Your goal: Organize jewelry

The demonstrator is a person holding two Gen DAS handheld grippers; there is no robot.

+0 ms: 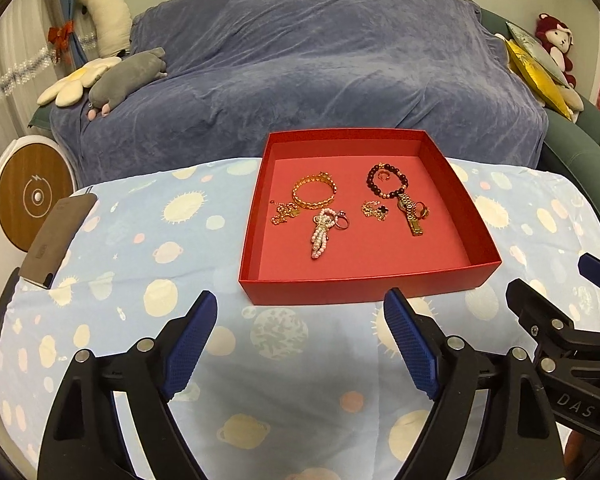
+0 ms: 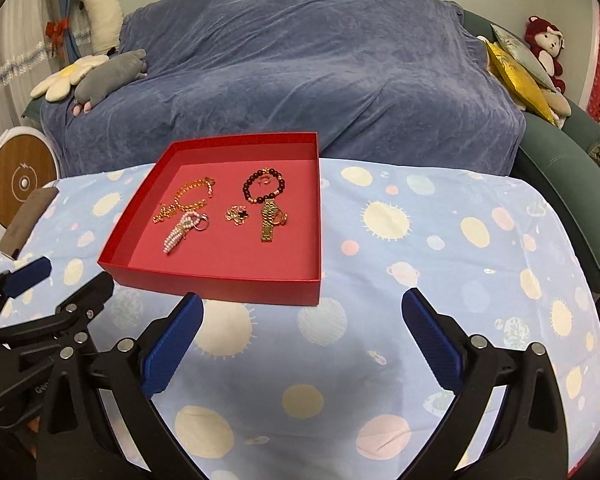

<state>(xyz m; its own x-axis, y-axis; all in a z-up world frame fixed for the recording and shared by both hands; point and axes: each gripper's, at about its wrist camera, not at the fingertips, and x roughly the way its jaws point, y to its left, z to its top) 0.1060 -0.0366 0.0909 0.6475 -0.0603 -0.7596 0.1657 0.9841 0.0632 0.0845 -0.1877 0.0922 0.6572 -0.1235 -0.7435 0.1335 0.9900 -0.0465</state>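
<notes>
Inside box (image 1: 364,280): small, light, limp, tangle-prone jewelry — bangle (image 1: 314,194), beads (image 1: 386,180), pearls (image 1: 321,236), watch (image 1: 410,214) — best pinched singly at a stiff edge; before box, left gripper (image 1: 300,344) and right gripper (image 2: 300,348) wide open, empty.

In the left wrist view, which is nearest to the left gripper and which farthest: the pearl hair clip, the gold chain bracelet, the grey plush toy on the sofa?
From the left gripper:
1. Pearl hair clip, front left of the red box.
2. Gold chain bracelet, just behind the clip.
3. Grey plush toy, far left on the sofa.
</notes>
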